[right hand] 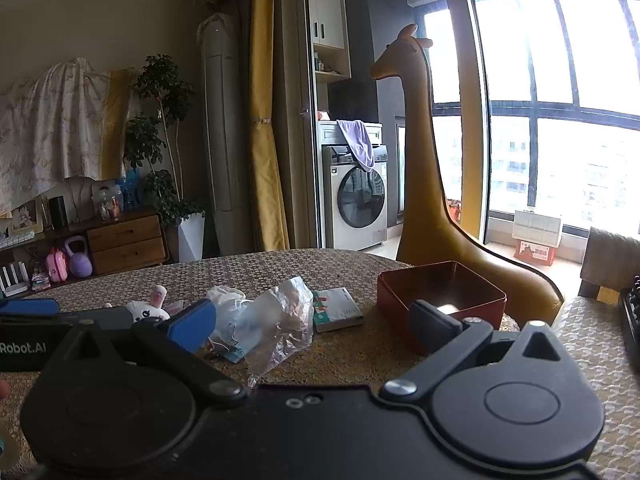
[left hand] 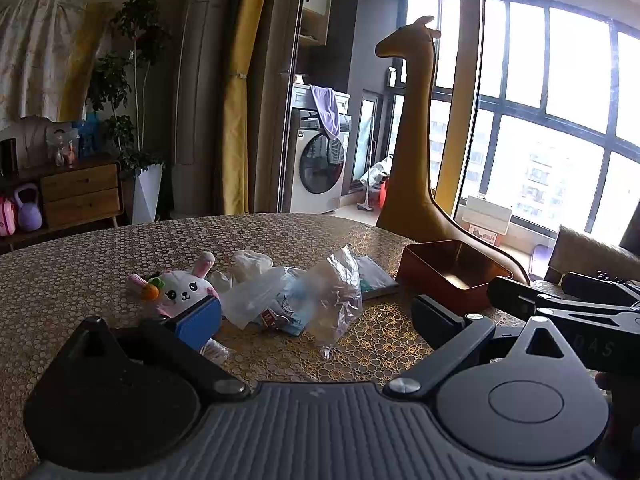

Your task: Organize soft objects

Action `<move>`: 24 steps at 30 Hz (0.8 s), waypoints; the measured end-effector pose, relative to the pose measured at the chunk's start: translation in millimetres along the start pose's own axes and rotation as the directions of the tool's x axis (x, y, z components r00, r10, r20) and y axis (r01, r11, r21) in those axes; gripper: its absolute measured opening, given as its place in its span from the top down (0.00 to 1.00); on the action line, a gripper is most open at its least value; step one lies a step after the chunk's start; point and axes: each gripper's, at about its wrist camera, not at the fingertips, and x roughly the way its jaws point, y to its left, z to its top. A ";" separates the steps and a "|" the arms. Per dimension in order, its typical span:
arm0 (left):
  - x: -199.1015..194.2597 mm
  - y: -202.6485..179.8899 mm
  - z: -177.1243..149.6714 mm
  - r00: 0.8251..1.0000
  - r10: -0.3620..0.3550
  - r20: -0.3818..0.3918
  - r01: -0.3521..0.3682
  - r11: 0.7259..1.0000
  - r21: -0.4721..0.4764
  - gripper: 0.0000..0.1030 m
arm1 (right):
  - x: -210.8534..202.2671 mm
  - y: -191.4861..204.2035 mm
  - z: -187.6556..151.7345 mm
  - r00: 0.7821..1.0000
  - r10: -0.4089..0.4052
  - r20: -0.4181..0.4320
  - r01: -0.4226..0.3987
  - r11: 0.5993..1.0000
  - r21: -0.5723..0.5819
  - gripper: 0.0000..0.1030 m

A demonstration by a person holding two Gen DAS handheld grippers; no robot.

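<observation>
On the tabletop (left hand: 100, 264) the soft things lie in a loose row. Farthest left is the bunny (left hand: 180, 290), a small plush with pink ears and a carrot at one ear; it should be light and squashy, and the round head looks the best place to pinch. The left gripper (left hand: 316, 320) hovers low before it with fingers spread wide and holding nothing, its blue pad (left hand: 196, 320) just in front of the bunny.

Next right is a heap of bags (left hand: 280, 292): white film, a clear crinkled one, and a printed packet beneath. These will likely be near weightless, slippery and apt to slide or spill, so a bunched fold should hold better than a flat face. Just beside them lies a packet (right hand: 336, 308), flat, soft-looking and harder to get under.

Right again stands the red box (right hand: 440, 292), open and, as far as can be seen, empty, a likely home for them. The right gripper (right hand: 312, 328) is also spread and empty, near the bags and box.
</observation>
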 end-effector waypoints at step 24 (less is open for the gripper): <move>-2.1 -3.2 3.3 1.000 -0.004 -0.004 0.004 1.000 0.017 0.01 | -2.7 0.6 1.8 1.000 -0.003 0.015 0.003 1.000 0.001 0.02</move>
